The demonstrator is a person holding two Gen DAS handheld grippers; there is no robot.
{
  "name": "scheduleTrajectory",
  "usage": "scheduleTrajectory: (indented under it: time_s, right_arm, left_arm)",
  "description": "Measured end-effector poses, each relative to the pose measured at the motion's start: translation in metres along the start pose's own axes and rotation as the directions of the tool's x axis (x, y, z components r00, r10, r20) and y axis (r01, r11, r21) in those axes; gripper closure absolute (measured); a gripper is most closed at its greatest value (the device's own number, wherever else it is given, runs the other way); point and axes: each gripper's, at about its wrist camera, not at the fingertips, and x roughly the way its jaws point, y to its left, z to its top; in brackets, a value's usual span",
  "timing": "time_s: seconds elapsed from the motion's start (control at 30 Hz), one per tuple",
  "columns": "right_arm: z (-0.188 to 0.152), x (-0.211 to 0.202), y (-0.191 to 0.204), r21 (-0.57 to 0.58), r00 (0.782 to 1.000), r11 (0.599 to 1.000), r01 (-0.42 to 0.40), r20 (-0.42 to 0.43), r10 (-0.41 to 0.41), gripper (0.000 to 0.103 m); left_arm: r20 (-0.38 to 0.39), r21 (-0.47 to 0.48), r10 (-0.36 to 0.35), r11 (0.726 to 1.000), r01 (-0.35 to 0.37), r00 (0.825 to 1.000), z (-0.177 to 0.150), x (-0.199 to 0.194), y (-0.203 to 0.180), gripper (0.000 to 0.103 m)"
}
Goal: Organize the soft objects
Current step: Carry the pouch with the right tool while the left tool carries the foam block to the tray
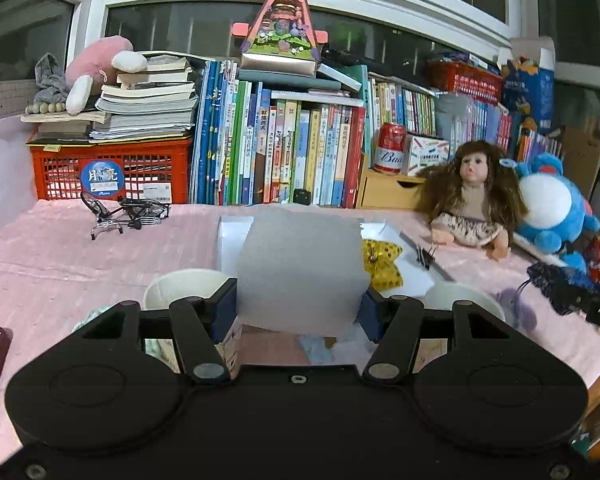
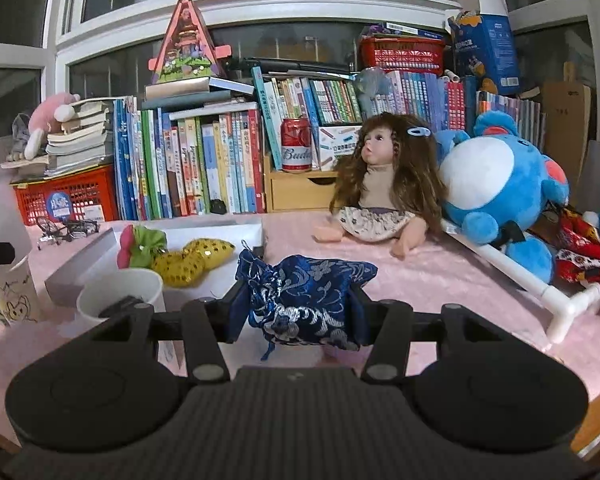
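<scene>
My left gripper is shut on a pale grey-white cup-like object, with a pad pressed against each side. It fills the middle of the left wrist view and hides part of the white box behind it. My right gripper is shut on a dark blue brocade drawstring pouch, held above the pink cloth. The white box holds a yellow sequined soft toy and a green and pink soft piece. The pouch also shows at the right edge of the left wrist view.
White paper cups stand near the grippers. A long-haired doll, a blue plush and a white rod lie to the right. Folded glasses sit far left. Books and red crates line the back.
</scene>
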Motion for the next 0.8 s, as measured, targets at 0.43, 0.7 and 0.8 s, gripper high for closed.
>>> scheduleTrajectory:
  time_s: [0.43, 0.7, 0.8]
  right_arm:
    - [0.06, 0.035, 0.006, 0.016, 0.99, 0.991, -0.136, 0.023, 0.136, 0.048]
    - [0.093, 0.092, 0.025, -0.011, 0.963, 0.969, -0.246, -0.113, 0.244, 0.047]
    - [0.09, 0.119, 0.037, -0.052, 0.948, 0.96, -0.274, -0.185, 0.26, 0.047]
  left_arm:
    - [-0.044, -0.012, -0.016, 1.0, 0.016, 0.999, 0.073, 0.041, 0.011, 0.045]
    - [-0.238, -0.076, -0.03, 0.997, 0.012, 0.971, 0.113, 0.111, 0.016, 0.045]
    - [-0.337, -0.095, -0.033, 0.995, 0.001, 0.941, 0.117, 0.141, 0.02, 0.045]
